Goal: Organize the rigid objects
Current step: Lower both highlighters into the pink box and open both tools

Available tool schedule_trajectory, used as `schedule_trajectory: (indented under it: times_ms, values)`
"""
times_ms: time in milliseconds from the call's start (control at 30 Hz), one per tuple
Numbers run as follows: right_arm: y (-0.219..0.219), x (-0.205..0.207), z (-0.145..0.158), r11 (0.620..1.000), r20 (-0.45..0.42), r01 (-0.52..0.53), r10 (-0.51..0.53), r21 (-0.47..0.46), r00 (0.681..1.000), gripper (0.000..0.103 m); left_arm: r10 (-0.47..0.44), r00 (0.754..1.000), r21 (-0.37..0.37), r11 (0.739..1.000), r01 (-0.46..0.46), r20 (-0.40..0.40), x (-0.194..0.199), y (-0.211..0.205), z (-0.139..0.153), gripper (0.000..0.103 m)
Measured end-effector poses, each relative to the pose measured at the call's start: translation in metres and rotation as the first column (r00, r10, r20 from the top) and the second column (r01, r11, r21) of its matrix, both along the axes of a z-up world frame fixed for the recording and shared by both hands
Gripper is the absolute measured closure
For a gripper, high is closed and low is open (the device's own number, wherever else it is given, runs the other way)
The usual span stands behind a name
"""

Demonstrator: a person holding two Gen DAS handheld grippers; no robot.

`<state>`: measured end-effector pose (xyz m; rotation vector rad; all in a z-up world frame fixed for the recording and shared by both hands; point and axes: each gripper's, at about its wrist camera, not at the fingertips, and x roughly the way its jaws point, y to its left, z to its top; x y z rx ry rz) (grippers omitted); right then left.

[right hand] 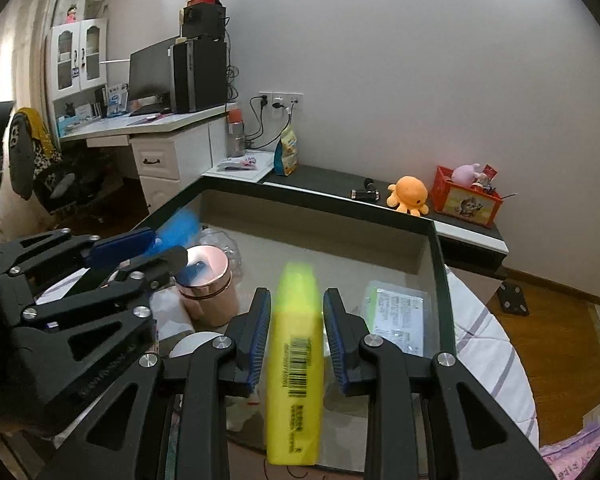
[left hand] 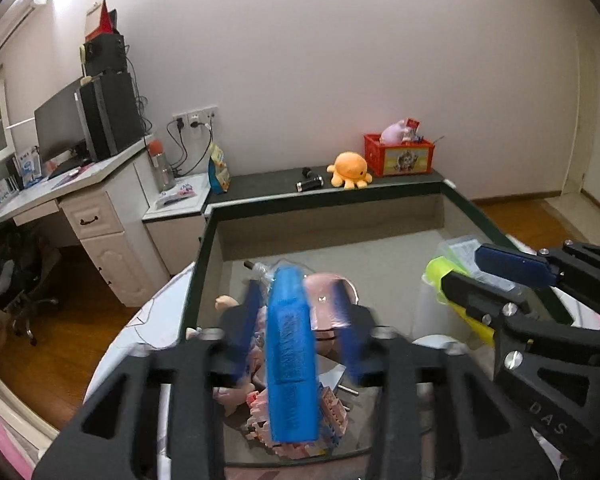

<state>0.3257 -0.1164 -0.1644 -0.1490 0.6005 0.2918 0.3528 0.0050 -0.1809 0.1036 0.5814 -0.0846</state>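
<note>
As seen from the left wrist: left gripper (left hand: 300, 320) with a blue block (left hand: 291, 360) between its pads, long axis running away from the camera, far end up; the picture is blurred and contact cannot be told. Below it, a pink cup (left hand: 330, 300) and small bricks (left hand: 332, 408) inside the box (left hand: 204, 256). Right gripper (left hand: 476, 276) at right, clamping a yellow marker (left hand: 440, 270).

From the right wrist: right gripper (right hand: 296, 320) closed narrowly on the yellow marker (right hand: 296, 360), long axis pointing forward along the fingers, barcode up. Left gripper (right hand: 156, 248) at left, blue block (right hand: 180, 224) blurred, above the pink cup (right hand: 208, 288). Clear case (right hand: 396, 316) lies in the box (right hand: 440, 264) at right.
</note>
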Motion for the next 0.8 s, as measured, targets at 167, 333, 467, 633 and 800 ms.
schedule_trajectory:
  times_ms: [167,333,467,633,800]
  values:
    - [-0.007,-0.02,0.025,0.999,0.061,0.021,-0.024,0.039,0.998,0.046,0.021,0.998,-0.023,1.0,-0.02,0.067,-0.027,0.011,0.03,0.023]
    - [-0.014,-0.066,0.061,0.996,0.148,0.033,-0.045,0.078,0.988,0.022,0.038,0.985,-0.075,0.997,-0.026,0.167,-0.076,0.026,0.065,0.005]
    - [-0.021,-0.106,0.084,0.991,0.196,0.047,-0.07,0.123,0.978,0.02,0.064,0.973,-0.087,0.995,-0.045,0.22,-0.126,0.034,0.085,0.0]
    - [-0.026,-0.168,0.098,0.989,0.275,0.063,-0.099,0.135,0.956,0.0,0.08,0.958,-0.103,0.993,-0.053,0.275,-0.192,0.038,0.092,0.0]
    - [-0.028,-0.212,0.103,0.986,0.295,0.061,-0.105,0.154,0.95,0.0,0.1,0.948,-0.098,0.992,-0.074,0.303,-0.238,0.036,0.093,0.0]
